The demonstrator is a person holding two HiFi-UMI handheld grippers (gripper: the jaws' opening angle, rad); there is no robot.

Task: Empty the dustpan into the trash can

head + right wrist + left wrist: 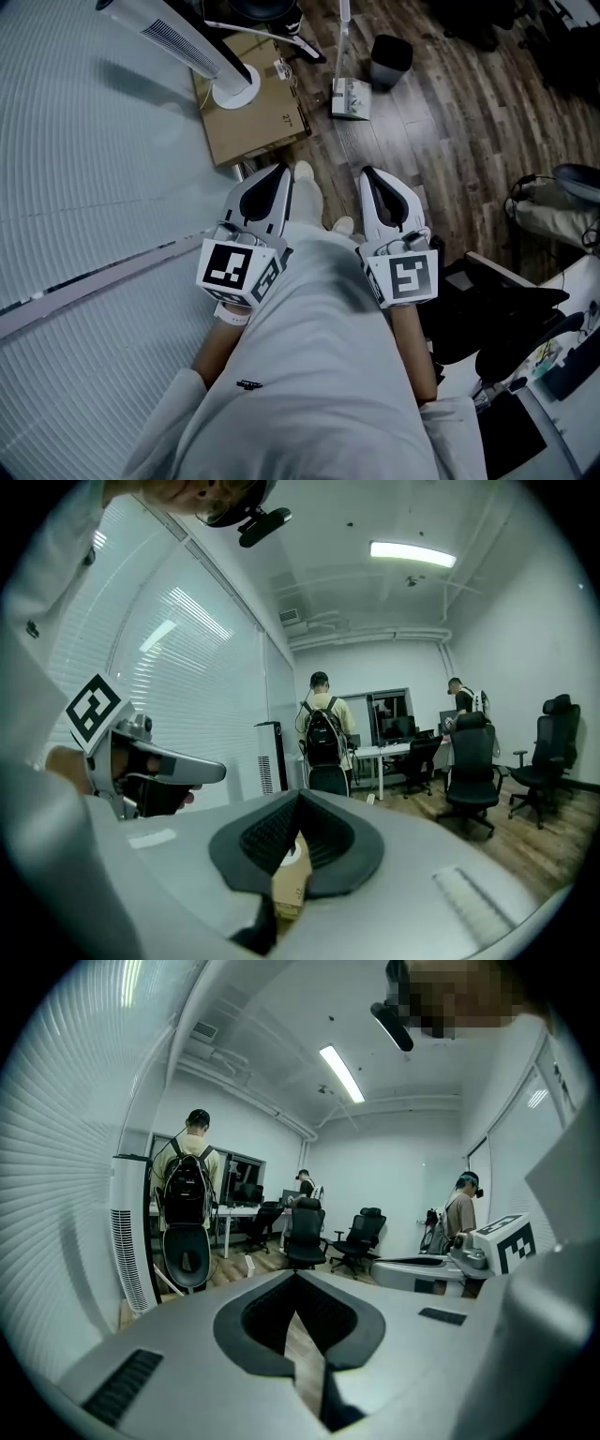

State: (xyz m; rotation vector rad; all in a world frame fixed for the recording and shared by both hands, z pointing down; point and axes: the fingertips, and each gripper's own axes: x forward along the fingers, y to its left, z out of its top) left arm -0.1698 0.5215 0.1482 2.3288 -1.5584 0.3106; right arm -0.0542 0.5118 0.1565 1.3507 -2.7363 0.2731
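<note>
In the head view, a pale dustpan (350, 98) with a long upright handle stands on the wood floor ahead. A dark trash can (390, 59) sits just beyond it to the right. My left gripper (282, 169) and right gripper (367, 172) are held side by side in front of my body, well short of both. Both are shut with nothing between the jaws. In the left gripper view, the left gripper (296, 1275) points into the room, with the right gripper (422, 1269) beside it. The right gripper (298, 795) is also shut in its own view.
A cardboard box (251, 117) and a white tower fan (202, 52) stand at the left by the blinds. Office chairs (305, 1232) and desks fill the room beyond, where a person with a backpack (324, 731) stands. A black chair (506, 319) is close on my right.
</note>
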